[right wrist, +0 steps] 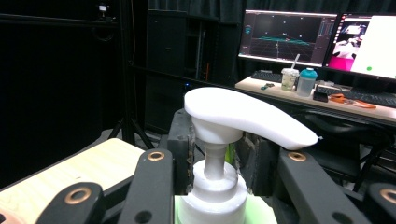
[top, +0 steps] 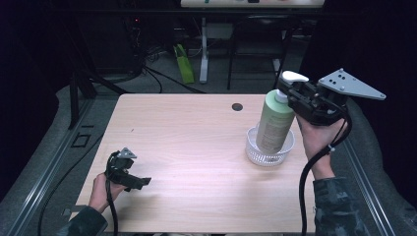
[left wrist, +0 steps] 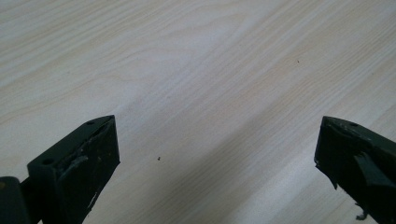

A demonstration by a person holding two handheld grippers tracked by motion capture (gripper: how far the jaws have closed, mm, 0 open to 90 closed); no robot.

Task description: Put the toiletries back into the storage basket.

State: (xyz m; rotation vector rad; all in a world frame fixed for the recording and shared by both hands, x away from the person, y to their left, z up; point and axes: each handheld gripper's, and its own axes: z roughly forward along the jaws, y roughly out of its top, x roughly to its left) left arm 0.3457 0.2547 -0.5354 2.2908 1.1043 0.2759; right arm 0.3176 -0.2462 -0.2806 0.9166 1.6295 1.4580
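The right gripper [top: 290, 93] has its jaws clamped on the neck of the green pump bottle [top: 273, 125], which stands tilted with its base inside the clear basket [top: 255, 152] at the right of the worktop [top: 187, 142]. The step in hand looks like seating or lifting the bottle — next it likely needs a steady, upright move. The left gripper [top: 140, 183] rests near the worktop's near-left edge, jaws apart and empty.

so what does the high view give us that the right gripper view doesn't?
High view: the clear basket that the tilted green pump bottle stands in, and the left claw low over the table.
Right gripper view: monitors, two cups on a desk.
Both: the right claw shut on the bottle's neck under the white pump head.
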